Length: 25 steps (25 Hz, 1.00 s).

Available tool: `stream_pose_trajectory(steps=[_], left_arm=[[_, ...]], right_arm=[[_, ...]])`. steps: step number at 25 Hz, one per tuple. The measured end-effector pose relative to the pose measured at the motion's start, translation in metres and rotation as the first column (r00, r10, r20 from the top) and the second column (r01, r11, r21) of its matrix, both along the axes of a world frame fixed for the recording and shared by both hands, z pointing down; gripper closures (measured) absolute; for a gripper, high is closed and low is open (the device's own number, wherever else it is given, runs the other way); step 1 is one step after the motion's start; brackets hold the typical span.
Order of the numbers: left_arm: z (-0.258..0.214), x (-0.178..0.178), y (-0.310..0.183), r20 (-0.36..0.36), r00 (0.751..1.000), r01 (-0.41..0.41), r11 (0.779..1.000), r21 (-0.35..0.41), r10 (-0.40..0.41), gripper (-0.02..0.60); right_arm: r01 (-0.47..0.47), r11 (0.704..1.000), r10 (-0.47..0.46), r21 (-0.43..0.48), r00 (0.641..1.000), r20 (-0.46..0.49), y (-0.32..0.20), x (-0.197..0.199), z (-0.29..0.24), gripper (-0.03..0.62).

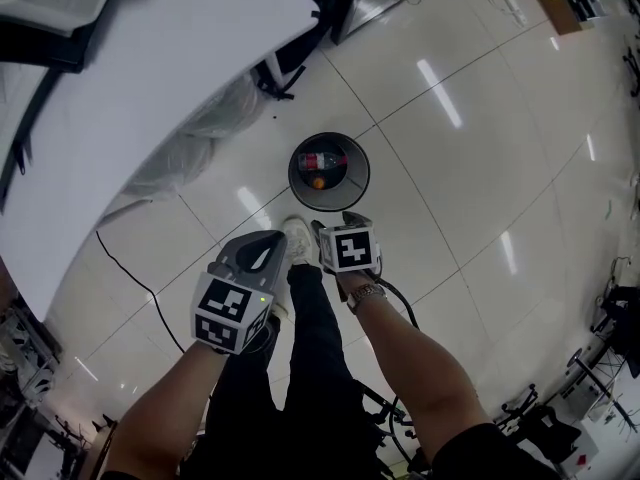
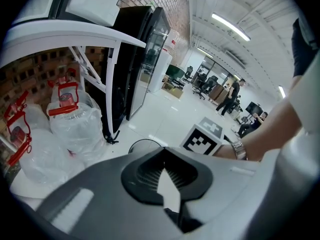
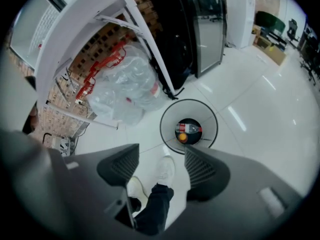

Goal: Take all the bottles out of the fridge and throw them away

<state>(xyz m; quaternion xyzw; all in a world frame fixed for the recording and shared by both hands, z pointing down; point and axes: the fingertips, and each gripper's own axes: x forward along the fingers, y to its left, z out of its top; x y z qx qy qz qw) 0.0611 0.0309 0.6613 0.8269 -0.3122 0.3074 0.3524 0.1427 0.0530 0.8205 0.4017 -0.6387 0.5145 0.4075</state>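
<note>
Round bin (image 1: 356, 168) on floor holds red-labelled bottle (image 1: 322, 160), small orange item (image 1: 318, 182).

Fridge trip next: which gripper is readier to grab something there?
Right, likely. The right gripper is empty with its jaws wide apart, ready to close. The left gripper has its jaws together and must open first. Both hang side by side near the bin.

The person's bare left forearm (image 1: 165, 408) and bare right forearm (image 1: 420, 368) hang low in front. The left grey plastic gripper (image 2: 164, 153) points downward, jaws closed tip to tip, empty. The right grey plastic gripper (image 3: 161, 155) points steeply down, jaws wide apart, nothing gripped.
</note>
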Motion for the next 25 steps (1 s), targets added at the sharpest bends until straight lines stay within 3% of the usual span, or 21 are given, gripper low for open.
stream_pose_trajectory(steps=[10,18,25], left_arm=[[-0.032,-0.011,-0.002,-0.003,0.999,0.053,0.998,0.039,-0.053,0.577],[-0.077,-0.029,-0.001,-0.003,0.993,0.119,0.989,0.085,-0.119,0.578],[-0.127,-0.064,-0.004,-0.002,0.971,0.236,0.957,0.167,-0.239,0.577]], right_arm=[[0.068,0.996,-0.068,0.055,0.998,0.003,-0.008,-0.012,-0.037,0.307],[0.132,0.980,-0.139,0.148,0.989,0.040,-0.026,-0.038,-0.101,0.307],[0.222,0.923,-0.272,0.314,0.954,0.126,-0.055,-0.089,-0.188,0.307]])
